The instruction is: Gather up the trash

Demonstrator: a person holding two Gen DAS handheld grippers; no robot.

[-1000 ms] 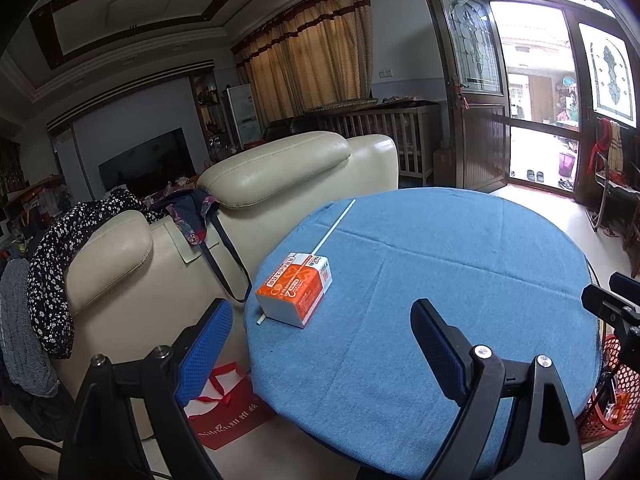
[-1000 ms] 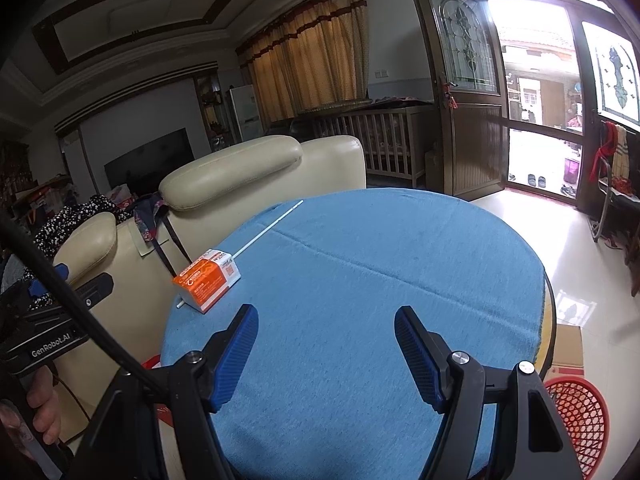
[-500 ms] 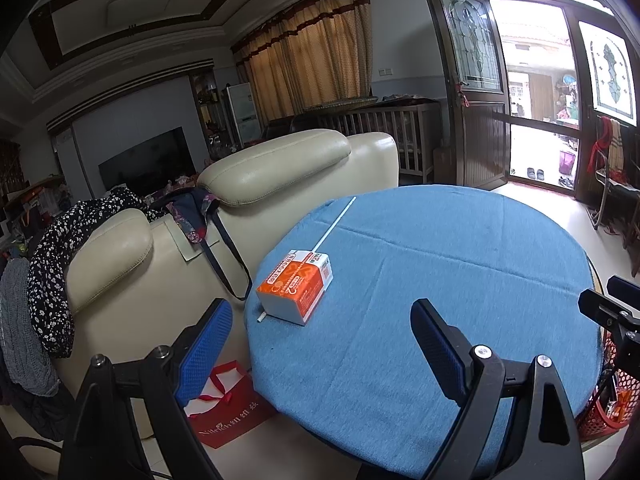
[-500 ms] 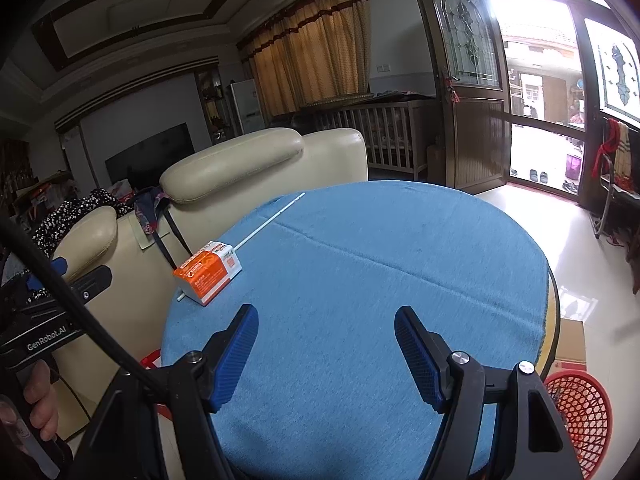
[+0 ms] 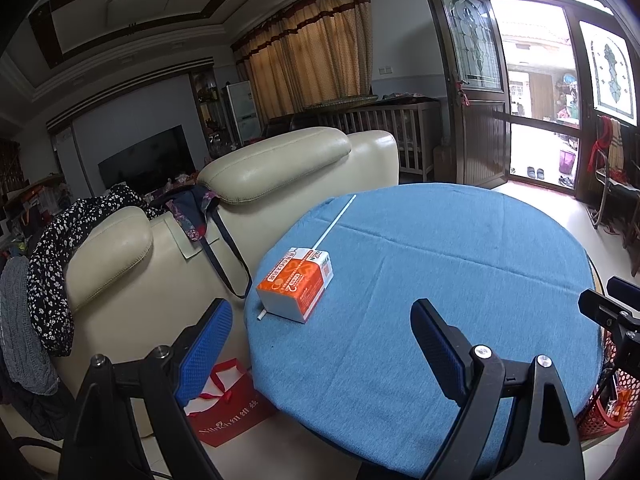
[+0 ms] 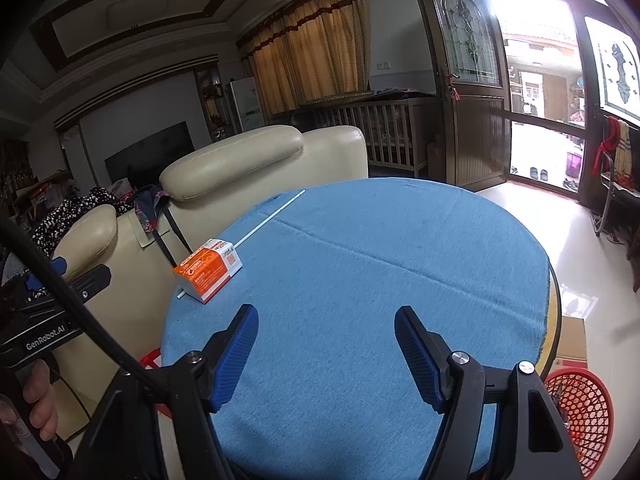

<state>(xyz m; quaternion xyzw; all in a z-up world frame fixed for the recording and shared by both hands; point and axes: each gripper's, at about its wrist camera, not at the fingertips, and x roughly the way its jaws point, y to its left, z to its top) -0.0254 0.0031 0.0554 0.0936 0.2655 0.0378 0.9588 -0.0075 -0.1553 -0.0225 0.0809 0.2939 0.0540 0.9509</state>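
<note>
An orange and white carton (image 5: pixel 296 284) lies on its side near the left edge of a round table with a blue cloth (image 5: pixel 460 272); it also shows in the right wrist view (image 6: pixel 208 270). A long white stick (image 5: pixel 334 222) lies under it and reaches to the far edge. My left gripper (image 5: pixel 322 344) is open and empty, just short of the carton. My right gripper (image 6: pixel 326 350) is open and empty over the table's near part. A red mesh basket (image 6: pixel 580 412) stands on the floor at the right.
A cream leather sofa (image 5: pixel 248 184) with clothes and a bag stands behind the table's left side. A red paper bag (image 5: pixel 228 412) lies on the floor under the left edge. A cardboard box (image 6: pixel 572 340) sits beside the basket. Open doors are at the far right.
Both grippers have drifted slightly, so the table and carton sit a little differently in view. Both stay open and empty; the carton has not moved.
</note>
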